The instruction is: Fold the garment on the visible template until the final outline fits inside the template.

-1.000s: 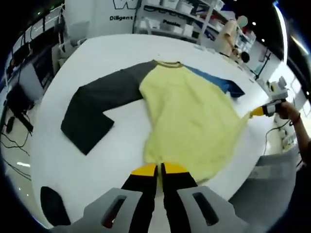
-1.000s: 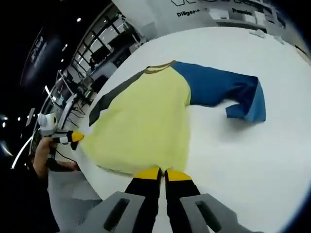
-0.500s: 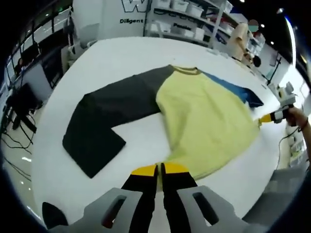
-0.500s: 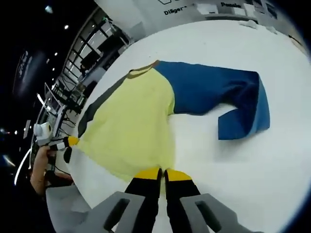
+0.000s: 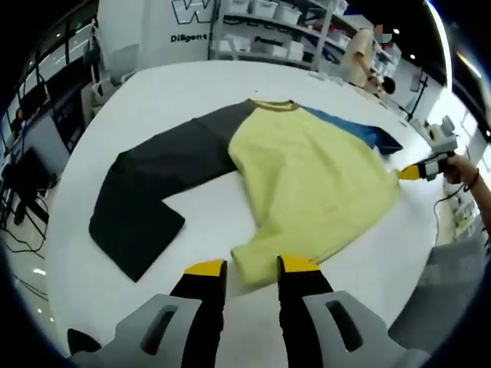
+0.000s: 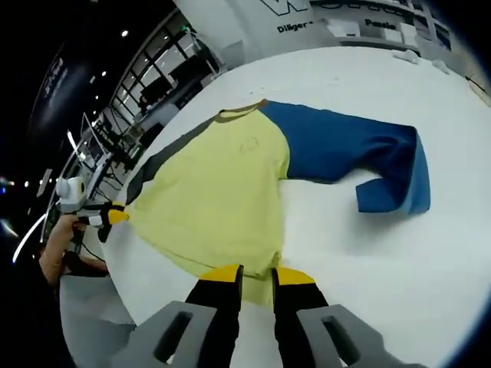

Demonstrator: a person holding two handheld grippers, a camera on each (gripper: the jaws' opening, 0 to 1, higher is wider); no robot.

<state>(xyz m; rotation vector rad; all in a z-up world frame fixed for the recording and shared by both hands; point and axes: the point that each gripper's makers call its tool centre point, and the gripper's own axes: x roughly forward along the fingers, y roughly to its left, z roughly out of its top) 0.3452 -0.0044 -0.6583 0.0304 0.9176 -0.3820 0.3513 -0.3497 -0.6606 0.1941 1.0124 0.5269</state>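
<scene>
Left gripper view: a long-sleeved shirt (image 5: 307,184) lies spread flat on a white bench (image 5: 176,92). From left to right come its dark grey sleeve (image 5: 153,192), bent at the elbow, then the yellow body (image 5: 314,180) with an olive collar (image 5: 272,105), then a strip of the blue sleeve (image 5: 360,134) showing past the far edge. The left gripper (image 5: 252,270) has its yellow-tipped jaws spread, with the near hem corner of the shirt lying between them. At the right edge the right gripper (image 5: 410,172), held in a hand (image 5: 459,169), sits at the opposite hem corner.

Right gripper view: at the left the left gripper (image 6: 115,217), held in a hand (image 6: 57,257), meets one hem corner of the shirt (image 6: 222,192). The yellow body (image 6: 222,195) fills the middle and the blue sleeve (image 6: 360,157) runs right, its cuff folded back. The right gripper (image 6: 257,274) stands with jaws parted, the hem edge between them. Shelving (image 6: 368,19) rises beyond the bench (image 6: 430,253).
</scene>
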